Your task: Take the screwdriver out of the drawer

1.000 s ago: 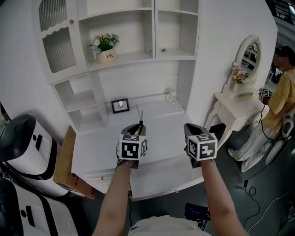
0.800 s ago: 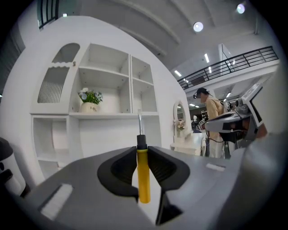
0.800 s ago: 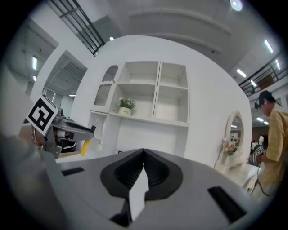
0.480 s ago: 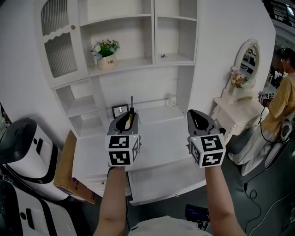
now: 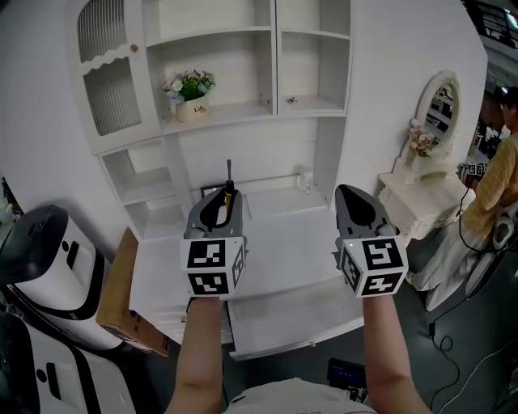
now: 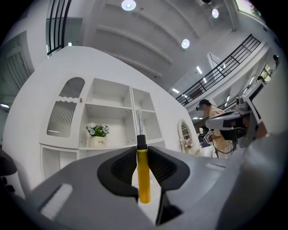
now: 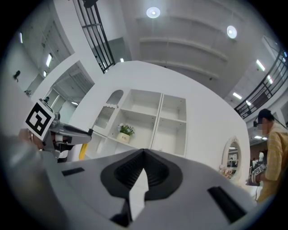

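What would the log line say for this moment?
left claw: shut on screwdriver | right claw: shut, empty | drawer: open | screwdriver: out of drawer, tip up

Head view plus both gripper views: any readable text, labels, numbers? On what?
Flower pot: one short dark word, too small to read reliably.
Left gripper and right gripper: square black-and-white markers only, no letters or digits.
Screwdriver: no print visible.
Nothing else readable.

Bright, even indoor light comes from round ceiling lamps, which glare white in both gripper views. Shadows are soft and faint. Every view bulges at its edges; the gripper views have black corners and a blurred near foreground.
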